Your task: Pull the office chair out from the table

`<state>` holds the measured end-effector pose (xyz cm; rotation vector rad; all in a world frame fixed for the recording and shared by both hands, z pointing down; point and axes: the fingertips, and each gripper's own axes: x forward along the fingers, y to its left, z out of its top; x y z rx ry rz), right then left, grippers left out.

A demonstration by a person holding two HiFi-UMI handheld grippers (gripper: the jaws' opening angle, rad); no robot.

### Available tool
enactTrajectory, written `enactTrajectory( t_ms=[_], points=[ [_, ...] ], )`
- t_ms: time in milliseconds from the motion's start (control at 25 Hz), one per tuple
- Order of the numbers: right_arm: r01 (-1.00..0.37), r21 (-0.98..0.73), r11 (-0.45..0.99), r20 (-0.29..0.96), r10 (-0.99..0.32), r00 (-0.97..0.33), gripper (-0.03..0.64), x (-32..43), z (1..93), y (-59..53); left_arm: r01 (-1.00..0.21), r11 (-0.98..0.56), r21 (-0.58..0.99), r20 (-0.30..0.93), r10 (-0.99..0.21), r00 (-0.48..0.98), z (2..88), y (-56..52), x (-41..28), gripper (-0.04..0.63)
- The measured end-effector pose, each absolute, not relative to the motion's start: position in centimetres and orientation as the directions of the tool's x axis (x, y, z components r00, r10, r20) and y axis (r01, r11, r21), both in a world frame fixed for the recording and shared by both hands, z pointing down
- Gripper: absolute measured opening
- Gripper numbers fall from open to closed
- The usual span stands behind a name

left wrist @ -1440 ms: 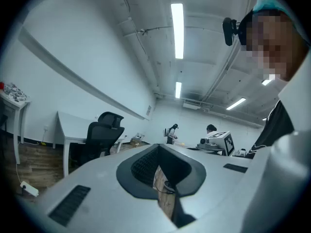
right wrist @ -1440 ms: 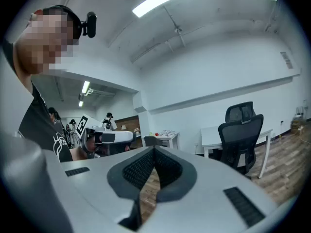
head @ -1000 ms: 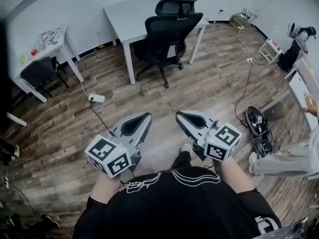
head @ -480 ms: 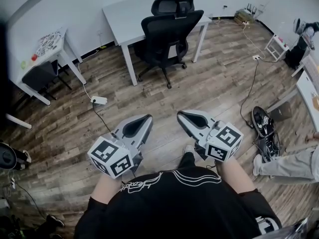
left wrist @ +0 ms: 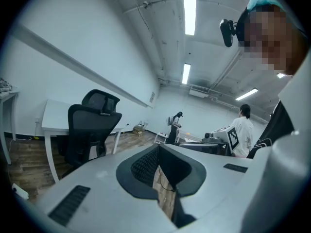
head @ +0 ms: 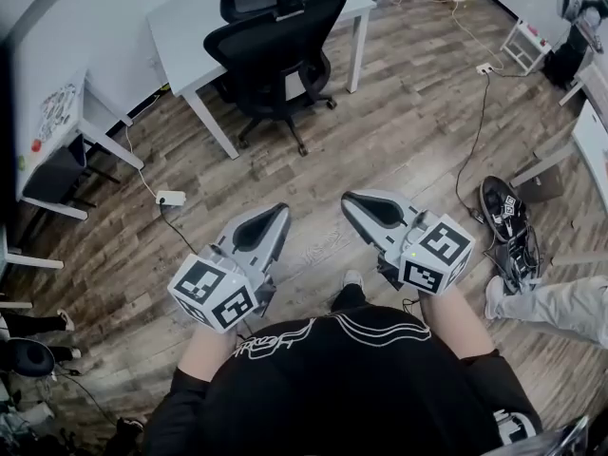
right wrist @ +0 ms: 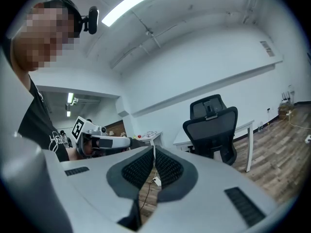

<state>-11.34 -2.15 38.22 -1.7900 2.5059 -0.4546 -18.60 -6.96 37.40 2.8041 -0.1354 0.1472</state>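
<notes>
The office chair (head: pixel 275 50) and white table (head: pixel 180 31) now look larger and sit further toward the top left of the head view. The side table (head: pixel 62 141) has slid to the left edge.

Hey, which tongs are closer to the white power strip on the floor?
Left. The left tongs hang just right of the power strip in the head view; the right tongs are farther right, beyond them.
</notes>
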Motion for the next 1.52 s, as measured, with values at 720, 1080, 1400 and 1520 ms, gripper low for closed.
enactTrajectory(
  t_ms=[720,1080,1400,1520],
  points=[
    [-0.923,-0.236,0.303,0.134,-0.931,-0.340,0.037,7.9,38.2,-5.2,-0.190,-0.909,0.371,0.160,-0.139,0.977,38.7,-12.1,0.8,0.007],
    [-0.935,-0.185,0.301,0.173,-0.927,-0.333,0.037,13.5,38.1,-12.0,-0.154,-0.929,0.338,0.134,-0.114,0.984,38.5,-18.7,7.1,0.008],
    [-0.933,-0.155,0.326,0.214,-0.910,-0.354,0.038,19.5,37.4,-22.2,-0.192,-0.918,0.347,0.122,-0.159,0.980,38.8,-29.2,12.5,0.008],
    [-0.925,-0.152,0.348,0.228,-0.898,-0.375,0.037,21.1,37.5,-26.0,-0.238,-0.914,0.329,0.136,-0.204,0.970,39.2,-33.2,13.2,0.008]
  ],
)
